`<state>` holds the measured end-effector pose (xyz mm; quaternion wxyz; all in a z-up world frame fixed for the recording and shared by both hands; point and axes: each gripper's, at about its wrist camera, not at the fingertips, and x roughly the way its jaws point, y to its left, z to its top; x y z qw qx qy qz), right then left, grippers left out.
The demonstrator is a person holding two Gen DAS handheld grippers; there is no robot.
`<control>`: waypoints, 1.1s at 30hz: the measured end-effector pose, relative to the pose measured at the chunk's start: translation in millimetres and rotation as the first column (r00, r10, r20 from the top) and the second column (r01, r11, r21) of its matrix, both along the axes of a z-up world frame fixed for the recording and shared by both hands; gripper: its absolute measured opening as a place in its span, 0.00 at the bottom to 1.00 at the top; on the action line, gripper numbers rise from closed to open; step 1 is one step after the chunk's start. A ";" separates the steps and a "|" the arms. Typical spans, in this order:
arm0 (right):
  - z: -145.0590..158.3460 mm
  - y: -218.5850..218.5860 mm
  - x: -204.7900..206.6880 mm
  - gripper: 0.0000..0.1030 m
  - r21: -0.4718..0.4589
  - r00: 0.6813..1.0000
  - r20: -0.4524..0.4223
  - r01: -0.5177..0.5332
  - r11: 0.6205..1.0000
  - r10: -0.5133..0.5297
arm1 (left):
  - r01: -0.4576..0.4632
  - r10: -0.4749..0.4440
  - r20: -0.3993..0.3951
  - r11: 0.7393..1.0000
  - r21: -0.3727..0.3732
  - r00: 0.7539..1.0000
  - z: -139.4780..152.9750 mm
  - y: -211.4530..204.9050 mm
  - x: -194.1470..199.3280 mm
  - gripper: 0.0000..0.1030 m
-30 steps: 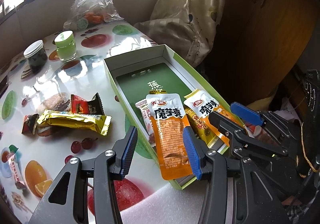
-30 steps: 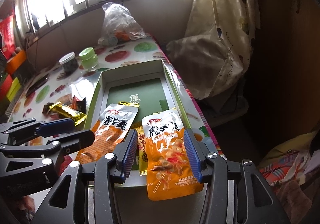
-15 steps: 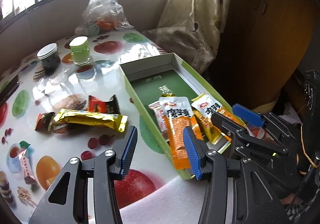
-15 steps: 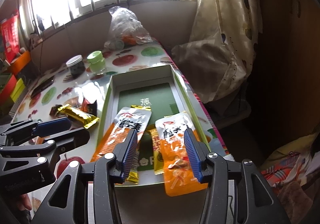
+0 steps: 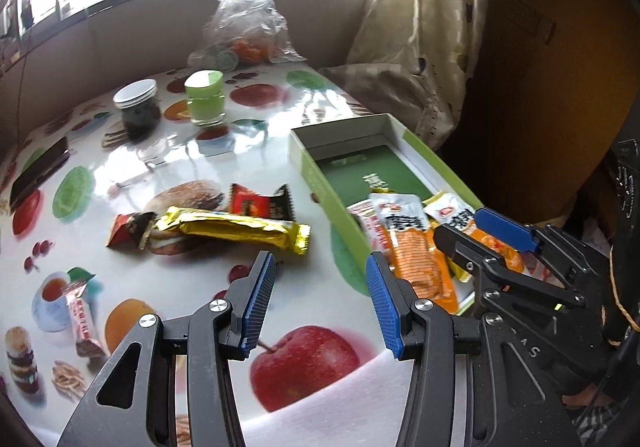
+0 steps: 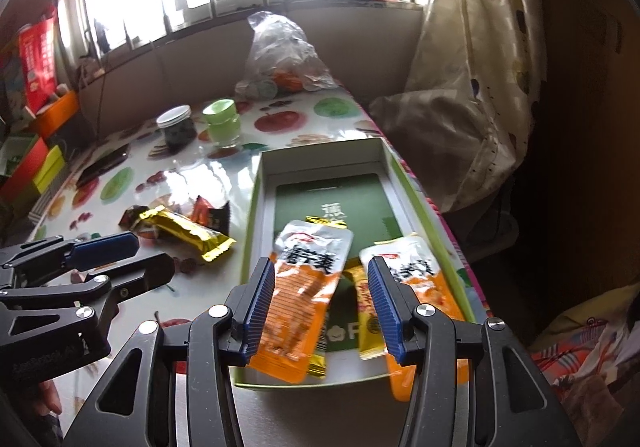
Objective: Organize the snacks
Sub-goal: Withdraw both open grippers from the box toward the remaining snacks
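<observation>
An open green box [image 5: 316,171] [image 6: 250,223] lies on the fruit-print table and holds several snack packets, two of them orange and silver [image 6: 304,287] [image 6: 416,279]. A gold bar [image 5: 232,229] [image 6: 184,231], two red-black candies [image 5: 260,205] [image 5: 130,229] and a small pink packet [image 5: 82,323] lie on the table left of the box. My left gripper [image 5: 320,303] is open and empty, over the table just below the gold bar. My right gripper [image 6: 322,307] is open and empty, above the box's near end.
A dark jar [image 5: 138,109], a green jar [image 5: 205,97] and a clear plastic bag [image 5: 244,29] stand at the far end. A black phone [image 5: 38,171] lies at the left. A curtain [image 5: 416,27] hangs past the table's right edge.
Both grippers have drawn back and risen from the box. The left view has swung left toward the loose snacks. The right orange packet now lies in the box, clear of the right gripper.
</observation>
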<state>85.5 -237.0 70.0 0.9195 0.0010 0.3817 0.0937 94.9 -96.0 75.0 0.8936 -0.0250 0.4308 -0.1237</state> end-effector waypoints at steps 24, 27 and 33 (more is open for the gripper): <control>-13.4 58.7 24.9 0.46 -0.011 0.989 -0.020 -0.147 0.989 0.147 | -0.203 0.204 -0.020 0.978 0.046 0.979 -18.2 86.6 -3.3 0.47; -15.2 66.2 28.7 0.46 -0.014 0.985 -0.027 -0.169 0.986 0.168 | -0.249 0.251 -0.029 0.967 0.050 0.968 -23.0 105.5 -4.6 0.47; -17.5 83.6 37.3 0.46 -0.035 0.975 -0.039 -0.220 0.975 0.219 | -0.322 0.324 -0.044 0.945 0.054 0.945 -30.4 136.6 -6.7 0.47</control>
